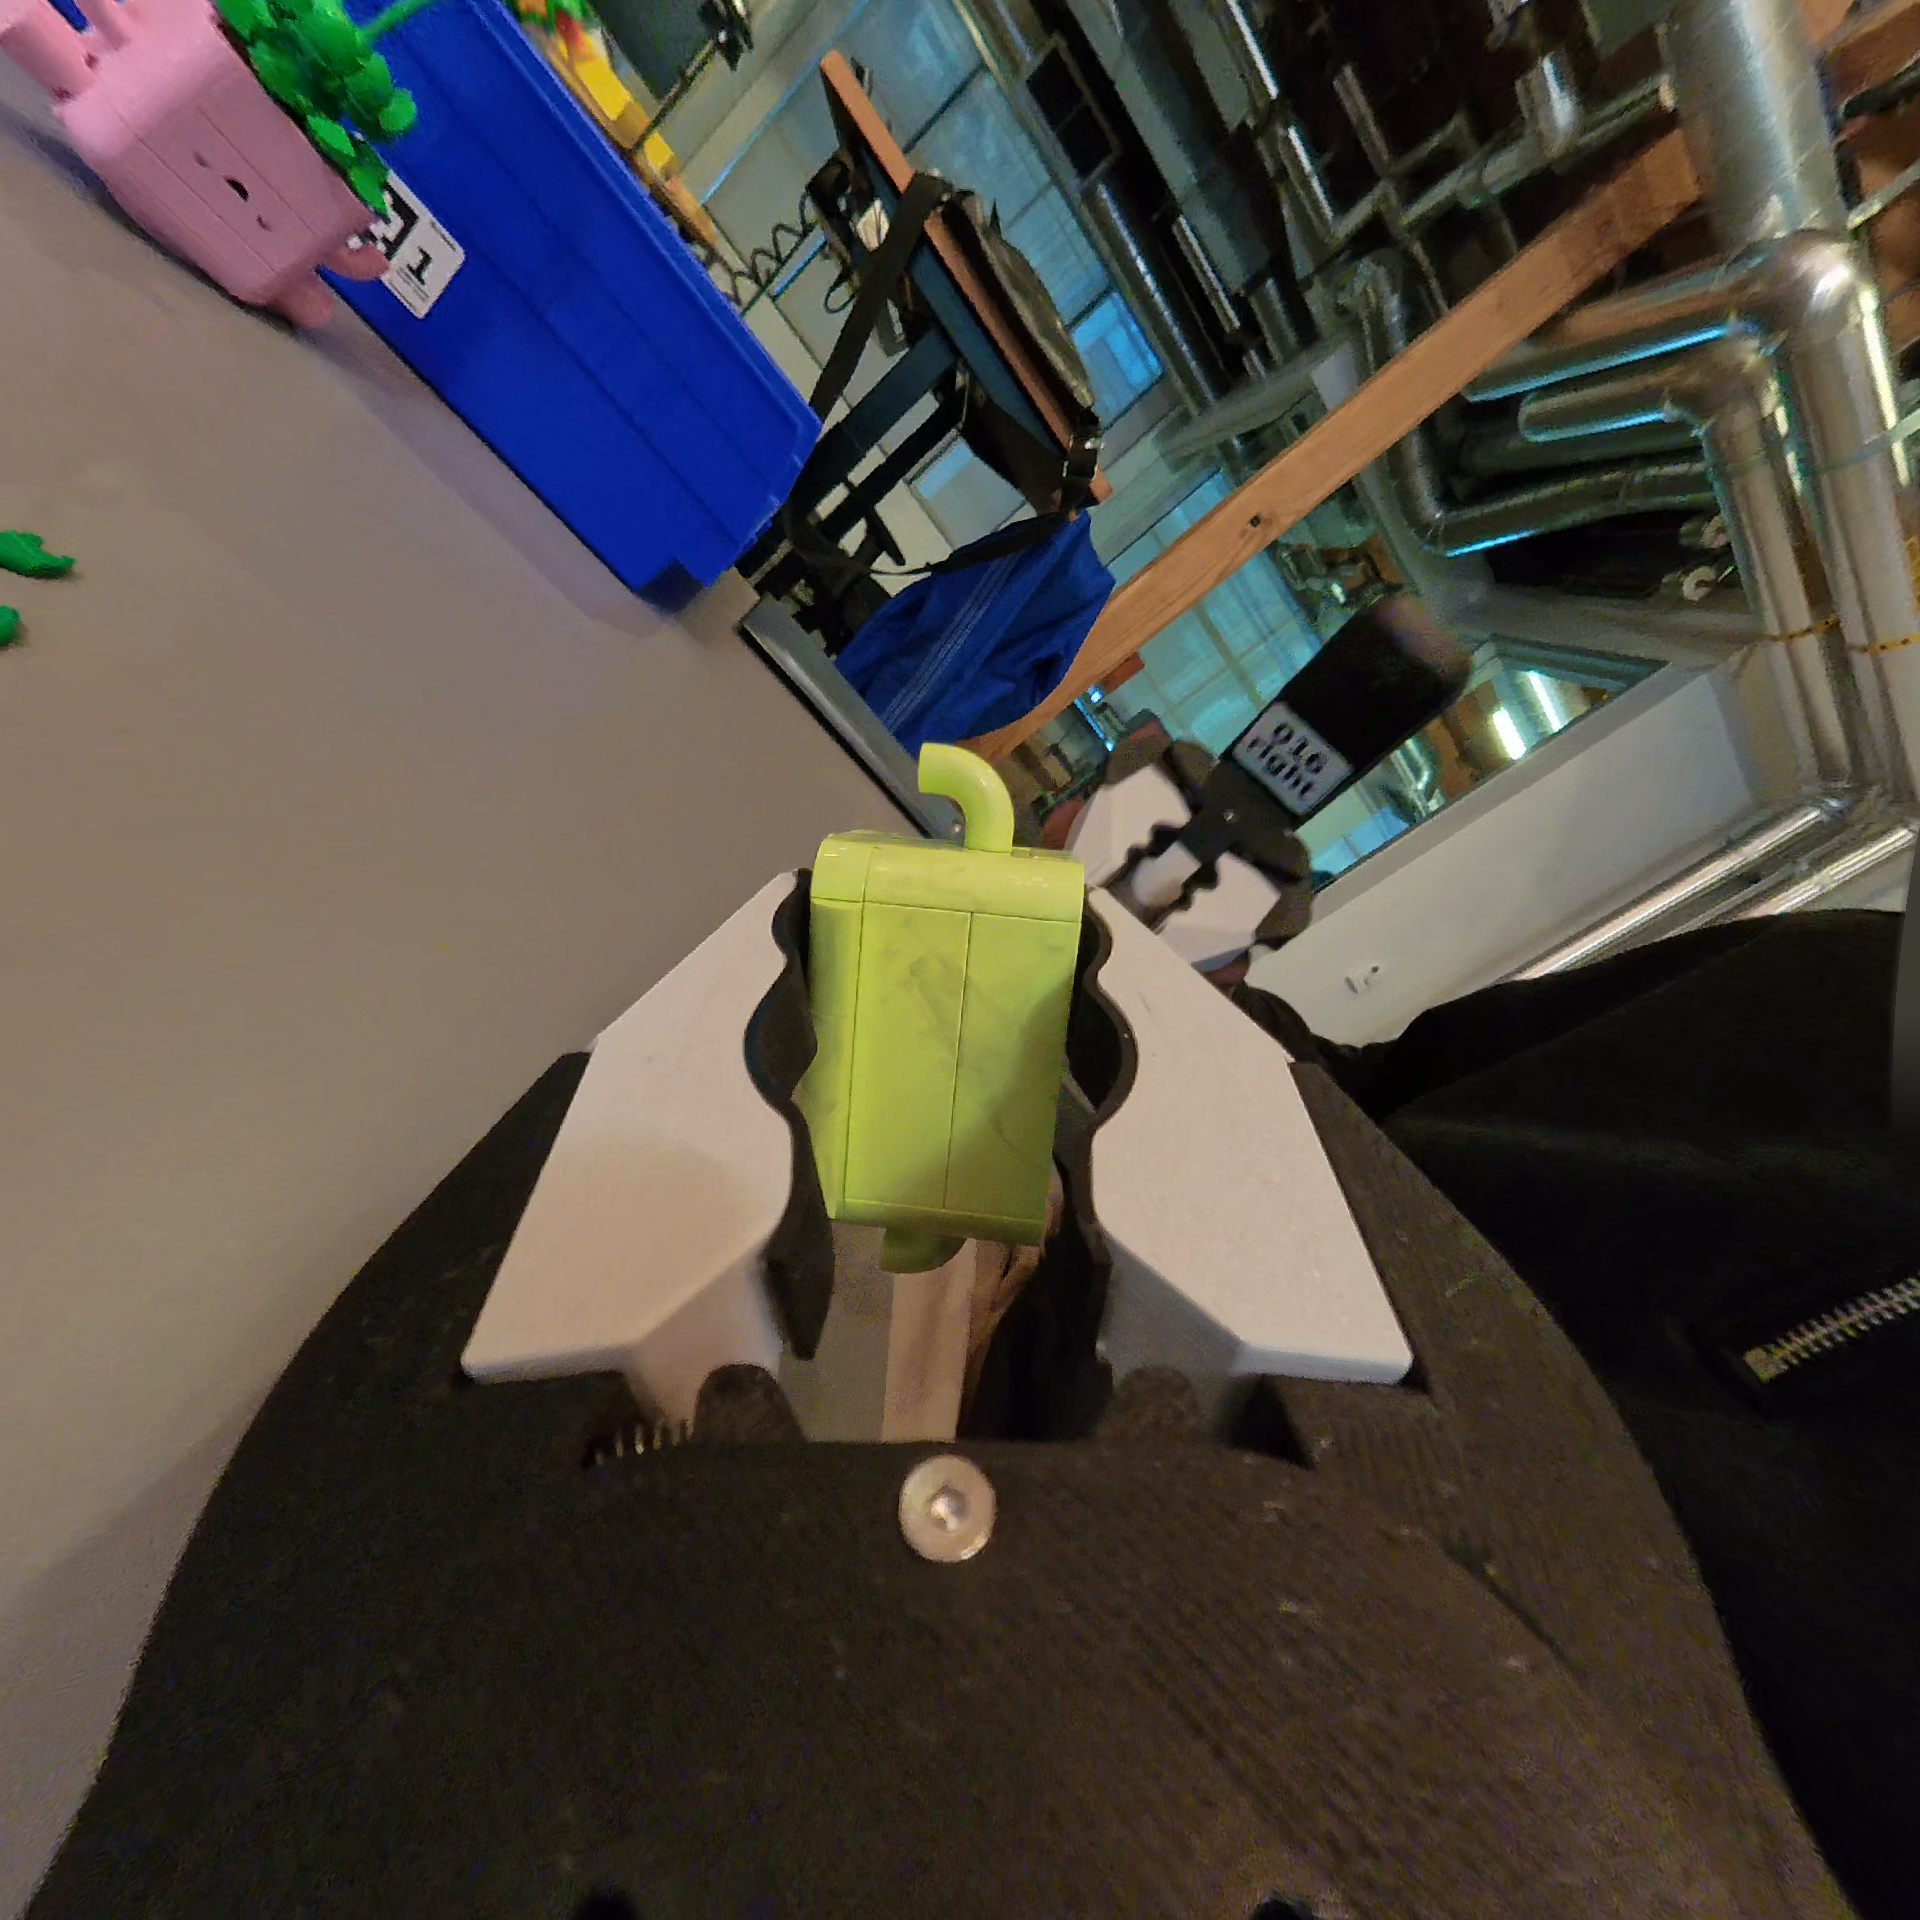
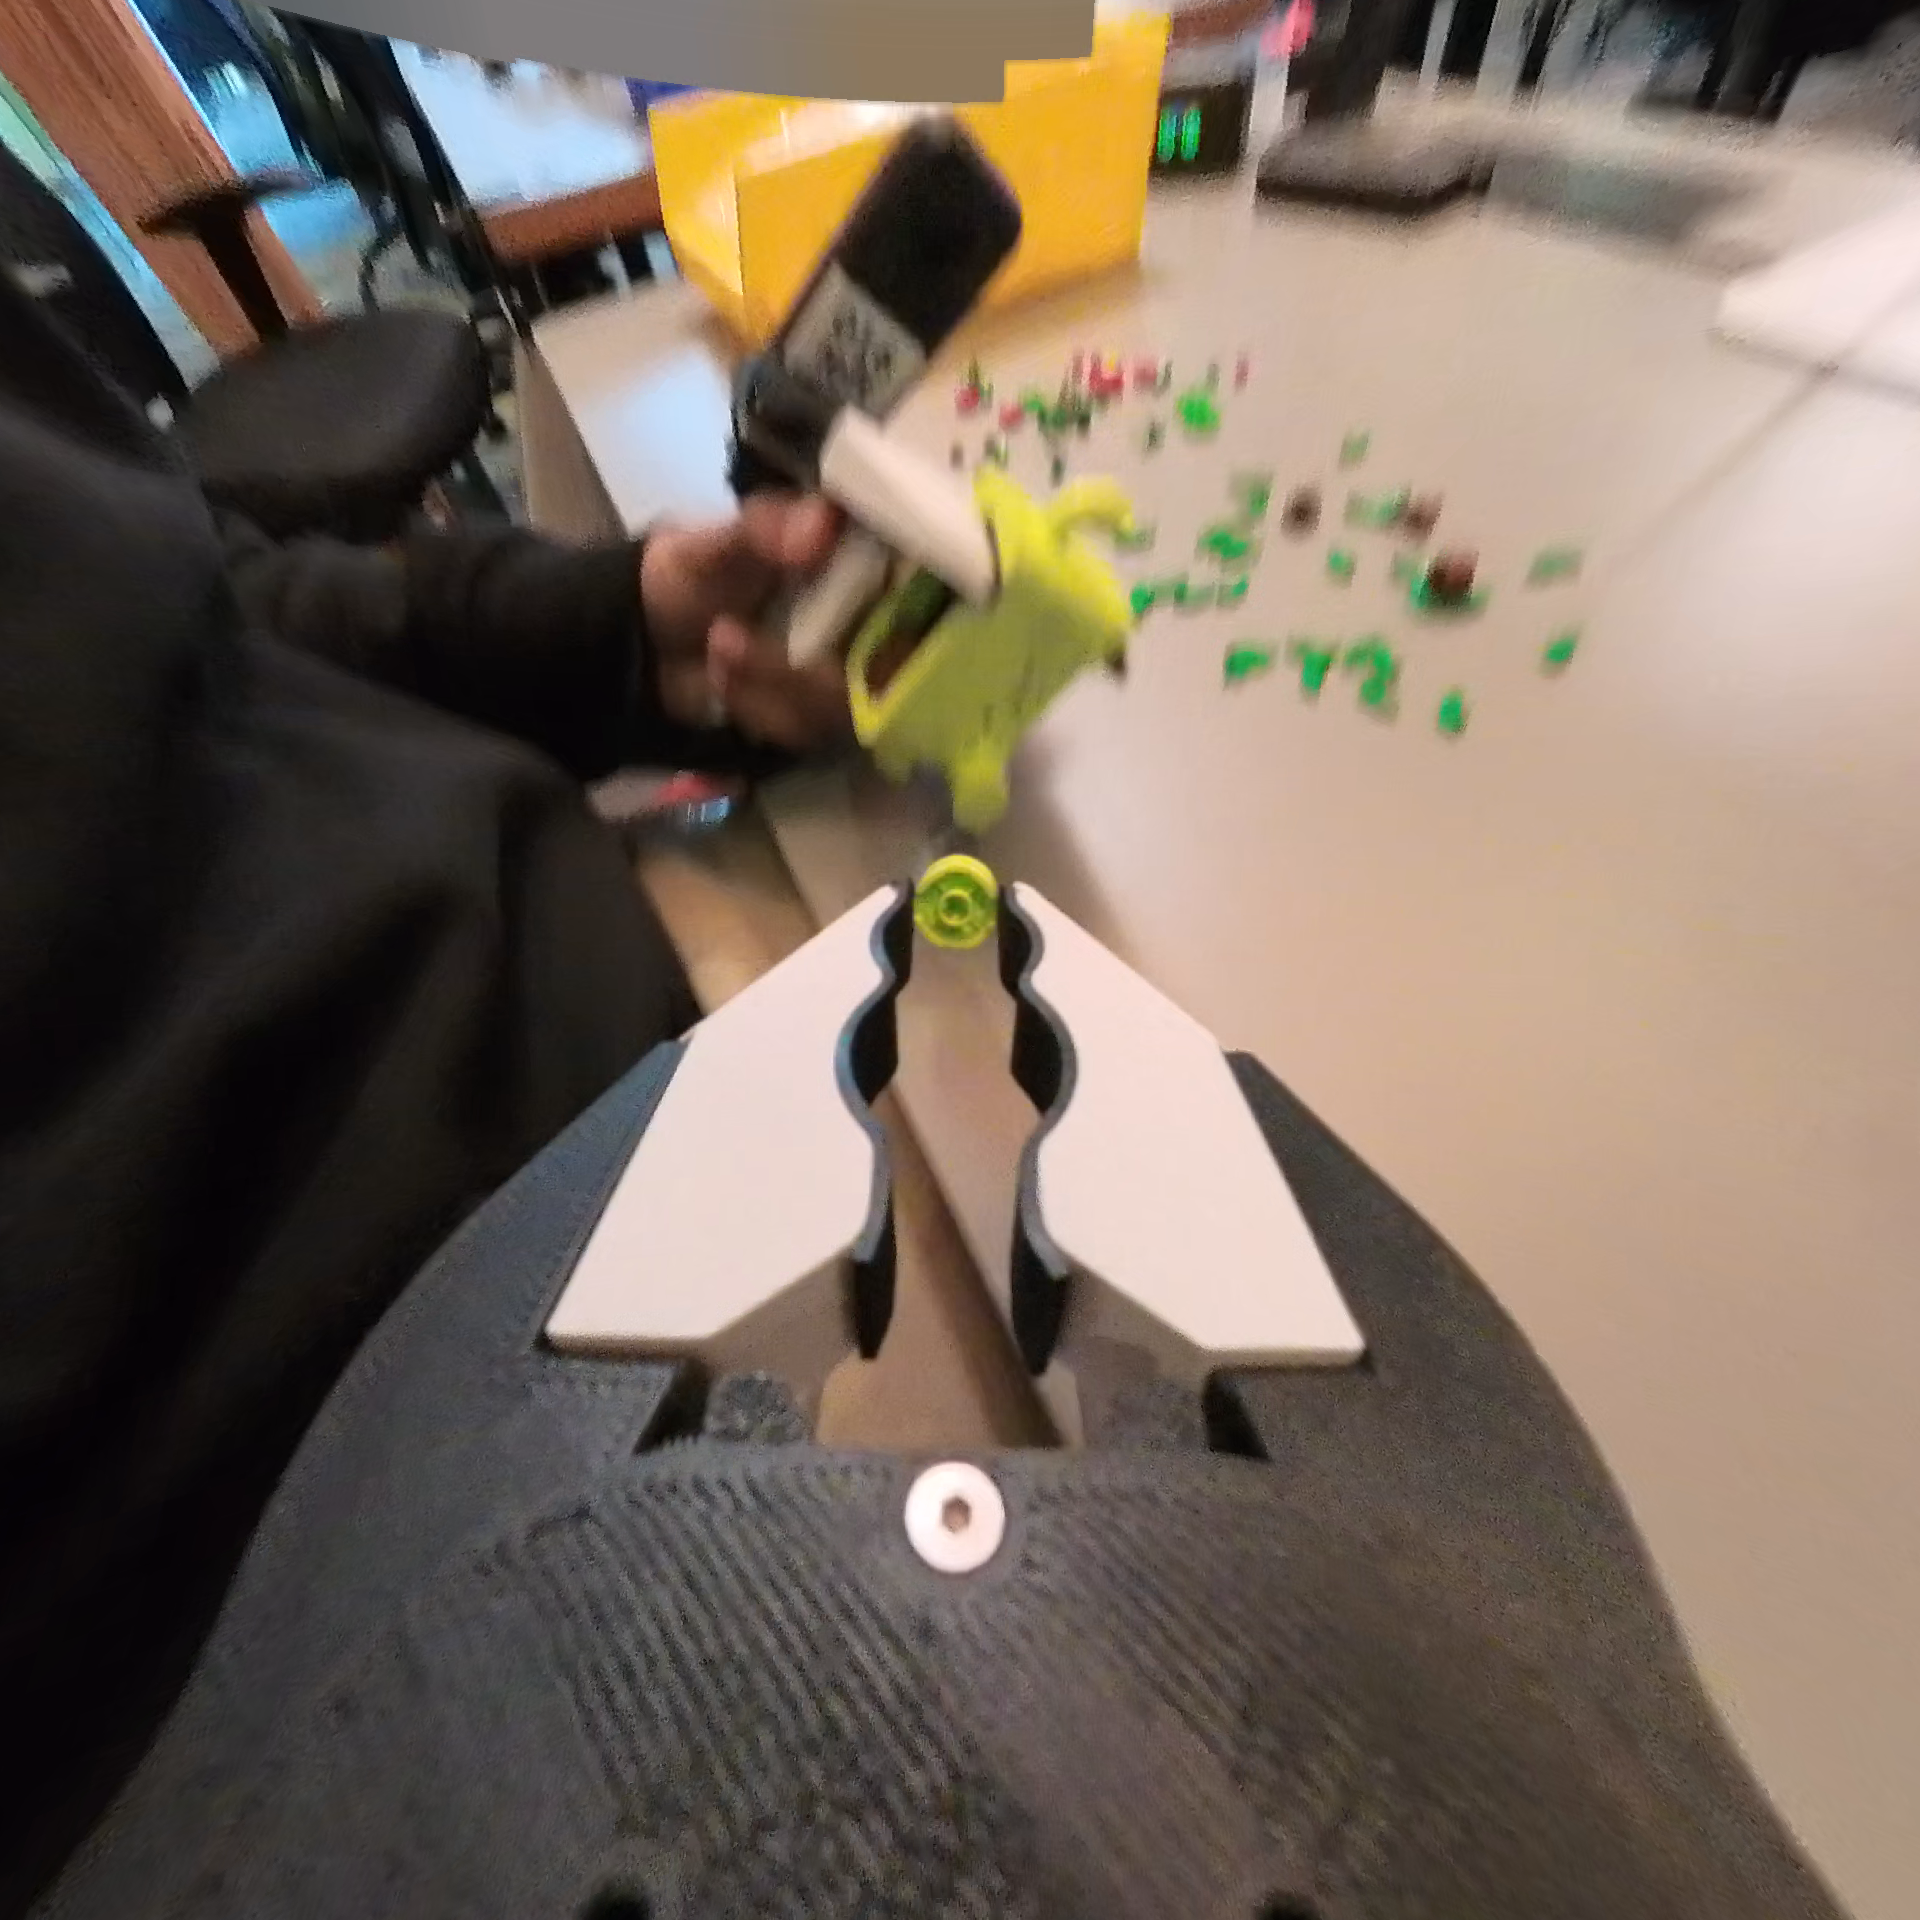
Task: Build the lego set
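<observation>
My left gripper is shut on a lime-green lego box build with a curved hook on its top, held above the table edge. My right gripper is shut on a small round lime-green lego piece at its fingertips. In the right wrist view the left gripper shows farther off, holding the same lime build tilted, just beyond and above the round piece. In the left wrist view the right gripper shows behind the build. A person's hand holds the left gripper.
Several loose green, red and brown lego pieces lie scattered on the grey table. A pink lego build with green foliage stands by a blue bin. A yellow bin stands at the back. The table's edge runs under my grippers. Left tips to right tips: about 7 cm.
</observation>
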`<state>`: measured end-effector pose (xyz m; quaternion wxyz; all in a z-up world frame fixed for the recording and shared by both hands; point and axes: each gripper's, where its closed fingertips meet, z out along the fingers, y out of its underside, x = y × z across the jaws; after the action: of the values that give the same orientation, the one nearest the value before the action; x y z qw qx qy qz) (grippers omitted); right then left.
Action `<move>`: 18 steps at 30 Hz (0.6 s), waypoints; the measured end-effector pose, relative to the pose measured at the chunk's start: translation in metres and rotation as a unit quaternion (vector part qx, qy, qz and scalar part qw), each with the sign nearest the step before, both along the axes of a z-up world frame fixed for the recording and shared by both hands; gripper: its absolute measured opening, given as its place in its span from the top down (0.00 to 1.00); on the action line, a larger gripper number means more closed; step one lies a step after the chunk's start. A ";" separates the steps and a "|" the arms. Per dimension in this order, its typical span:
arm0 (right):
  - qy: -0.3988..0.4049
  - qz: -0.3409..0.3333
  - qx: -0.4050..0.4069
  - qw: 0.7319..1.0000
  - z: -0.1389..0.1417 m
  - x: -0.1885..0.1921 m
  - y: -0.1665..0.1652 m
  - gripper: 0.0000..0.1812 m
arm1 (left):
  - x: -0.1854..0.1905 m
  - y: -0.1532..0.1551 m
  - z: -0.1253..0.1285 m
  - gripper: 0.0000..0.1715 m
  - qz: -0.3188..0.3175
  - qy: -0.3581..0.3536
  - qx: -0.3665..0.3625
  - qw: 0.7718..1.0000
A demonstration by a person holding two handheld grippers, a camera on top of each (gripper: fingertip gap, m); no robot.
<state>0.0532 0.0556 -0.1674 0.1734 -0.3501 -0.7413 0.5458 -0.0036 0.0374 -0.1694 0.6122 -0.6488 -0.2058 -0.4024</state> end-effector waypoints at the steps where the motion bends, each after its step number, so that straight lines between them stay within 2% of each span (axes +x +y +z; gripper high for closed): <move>1: 0.025 -0.001 -0.003 1.000 0.008 -0.011 -0.008 0.92 | 0.002 0.001 -0.002 0.74 -0.002 0.005 -0.006 1.000; 4: 0.067 -0.004 0.006 0.998 0.020 -0.038 -0.027 0.92 | 0.007 0.004 -0.007 0.74 -0.004 0.020 -0.025 0.999; 7: 0.083 0.009 -0.009 0.996 0.028 -0.047 -0.040 0.92 | 0.009 0.003 -0.006 0.74 -0.006 0.019 -0.024 1.000; 18: 0.058 0.014 -0.077 0.995 0.027 -0.044 -0.035 0.92 | 0.007 -0.002 0.000 0.74 -0.004 -0.016 -0.001 1.000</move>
<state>0.0087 0.0208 -0.1408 0.1811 -0.3202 -0.6908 0.6225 0.0031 0.0357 -0.1694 0.6066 -0.6439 -0.2132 -0.4146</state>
